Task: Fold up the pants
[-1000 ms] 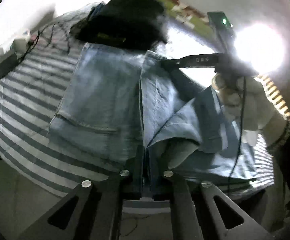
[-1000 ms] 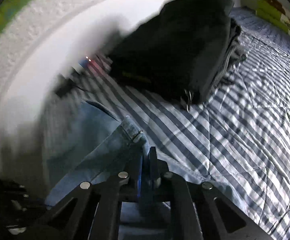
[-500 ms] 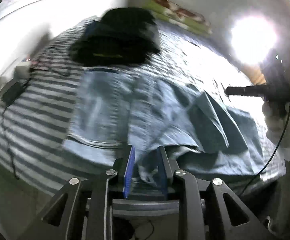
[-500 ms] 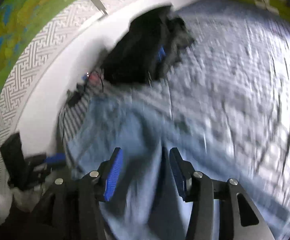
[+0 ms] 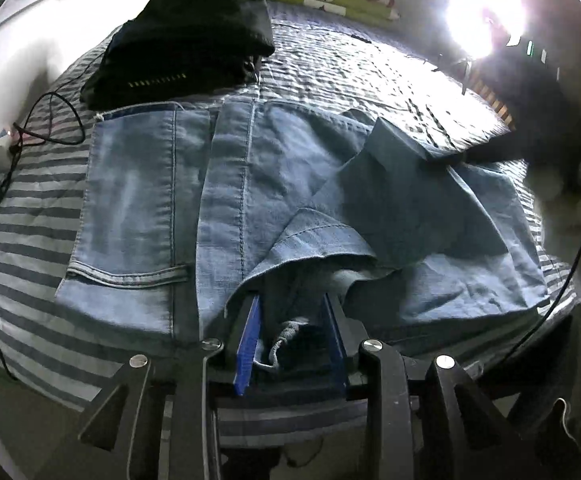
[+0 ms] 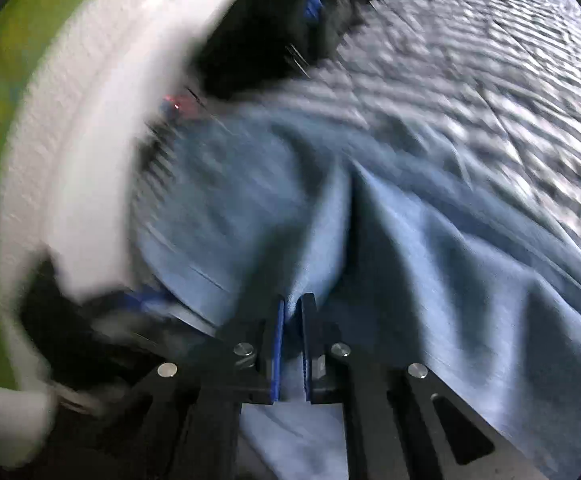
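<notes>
Lying across the striped bed (image 5: 30,216), the jeans (image 5: 142,200) are spread flat on one side, with a stitched hem and seams showing, and rumpled into loose folds on the other. We see our left gripper (image 5: 290,332) low at the near edge of the jeans, its jaws opening, with the blue pads apart and not pressing on anything; a frayed bit of denim sits in the gap between them. Our right gripper (image 6: 290,320) is at the far side of the cloth, its jaws closing, and in its own blurred view the pads pinch a ridge of denim that rises into a crease ahead of them. In the left view that gripper shows only as a dark blur at a raised corner of the jeans. A pile of black clothes (image 5: 186,36) rests on the bed just beyond the jeans, and a black cable (image 5: 50,120) loops over the stripes beside it.
</notes>
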{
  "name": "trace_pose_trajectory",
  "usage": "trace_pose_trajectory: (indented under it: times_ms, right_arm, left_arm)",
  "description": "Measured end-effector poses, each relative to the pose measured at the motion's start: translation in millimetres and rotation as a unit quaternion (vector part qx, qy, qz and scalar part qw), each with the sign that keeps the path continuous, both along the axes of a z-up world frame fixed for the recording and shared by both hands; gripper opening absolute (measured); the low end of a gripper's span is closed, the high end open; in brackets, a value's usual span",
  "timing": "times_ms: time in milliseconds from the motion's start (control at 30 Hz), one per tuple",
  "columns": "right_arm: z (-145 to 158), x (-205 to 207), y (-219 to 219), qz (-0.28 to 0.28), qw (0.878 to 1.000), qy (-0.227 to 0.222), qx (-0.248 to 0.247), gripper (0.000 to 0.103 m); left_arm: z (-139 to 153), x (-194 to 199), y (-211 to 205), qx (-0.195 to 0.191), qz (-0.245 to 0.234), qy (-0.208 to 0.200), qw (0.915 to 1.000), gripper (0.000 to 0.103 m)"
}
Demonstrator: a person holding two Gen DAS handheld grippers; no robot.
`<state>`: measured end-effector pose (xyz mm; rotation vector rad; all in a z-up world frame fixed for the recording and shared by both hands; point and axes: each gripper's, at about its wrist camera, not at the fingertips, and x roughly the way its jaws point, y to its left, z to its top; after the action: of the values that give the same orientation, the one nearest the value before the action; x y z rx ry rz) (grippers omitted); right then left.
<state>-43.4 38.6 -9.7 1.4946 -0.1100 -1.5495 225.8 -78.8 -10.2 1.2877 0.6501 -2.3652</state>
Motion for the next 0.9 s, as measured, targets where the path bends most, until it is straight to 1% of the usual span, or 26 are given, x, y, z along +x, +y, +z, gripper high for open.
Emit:
trace_pose_trajectory:
  times_ms: [33, 67, 100, 133, 167, 200, 267, 333, 367, 400, 433, 467, 500, 567, 667, 733, 833, 900]
  right_arm:
    - [11, -5, -1, -0.007, 0.999, -0.001, -0.045, 0.009]
    - [24, -12, -3, -0.018, 0.997, 0.011, -0.077, 0.012]
    - [36, -20, -7, -0.031, 0.995, 0.024, -0.095, 0.032]
    - [43, -27, -9, -0.037, 0.994, 0.029, -0.098, 0.046]
    - [50, -35, -8, -0.051, 0.993, 0.04, -0.097, 0.056]
    - [57, -41, -4, -0.067, 0.991, 0.058, -0.096, 0.056]
    - [66, -46, 9, -0.068, 0.99, 0.094, -0.081, 0.056]
    - [64, -47, 29, -0.065, 0.99, 0.109, -0.063, 0.056]
    - [61, -47, 40, -0.062, 0.99, 0.117, -0.051, 0.055]
    - [57, -45, 54, -0.061, 0.988, 0.136, -0.027, 0.055]
    - [52, -46, 64, -0.06, 0.986, 0.152, -0.006, 0.054]
    - [46, -47, 73, -0.061, 0.984, 0.164, 0.014, 0.05]
    - [39, -48, 84, -0.061, 0.983, 0.172, 0.036, 0.043]
    - [23, -49, 105, -0.057, 0.982, 0.167, 0.066, 0.035]
    - [15, -46, 110, -0.037, 0.98, 0.176, 0.082, 0.035]
    - [10, -38, 107, -0.014, 0.979, 0.187, 0.082, 0.035]
    - [0, -34, 90, 0.018, 0.974, 0.204, 0.094, 0.035]
    - [-7, -30, 84, 0.035, 0.973, 0.207, 0.098, 0.035]
  left_arm:
    - [-3, 0, -2, 0.004, 0.005, 0.0, 1.0, 0.033]
    - [-5, 1, -5, 0.007, 0.013, -0.001, 0.9999, 0.034]
    - [-5, 3, -7, 0.01, 0.018, 0.002, 0.9998, 0.034]
    - [-5, 5, -9, 0.014, 0.023, 0.007, 0.9996, 0.034]
    - [-2, 7, -10, 0.011, 0.026, 0.008, 0.9996, 0.034]
    - [1, 10, -11, 0.004, 0.03, 0.009, 0.9995, 0.035]
    - [10, 15, -13, -0.005, 0.036, 0.015, 0.9992, 0.035]
    - [22, 19, -17, -0.007, 0.038, 0.028, 0.9988, 0.037]
    - [29, 19, -20, -0.006, 0.038, 0.037, 0.9986, 0.043]
    - [37, 16, -25, -0.006, 0.038, 0.046, 0.9982, 0.052]
    - [43, 12, -28, -0.006, 0.039, 0.05, 0.998, 0.057]
    - [48, 7, -30, -0.007, 0.037, 0.052, 0.998, 0.06]
    - [52, 0, -33, -0.005, 0.031, 0.053, 0.9981, 0.06]
    - [55, -18, -45, 0.002, 0.033, 0.053, 0.9981, 0.06]
    - [50, -50, -65, 0.015, 0.04, 0.045, 0.9981, 0.06]
    - [44, -68, -76, 0.038, 0.04, 0.044, 0.9975, 0.06]
    - [33, -88, -94, 0.057, 0.055, 0.037, 0.9962, 0.06]
    - [26, -96, -100, 0.061, 0.06, 0.03, 0.9959, 0.055]
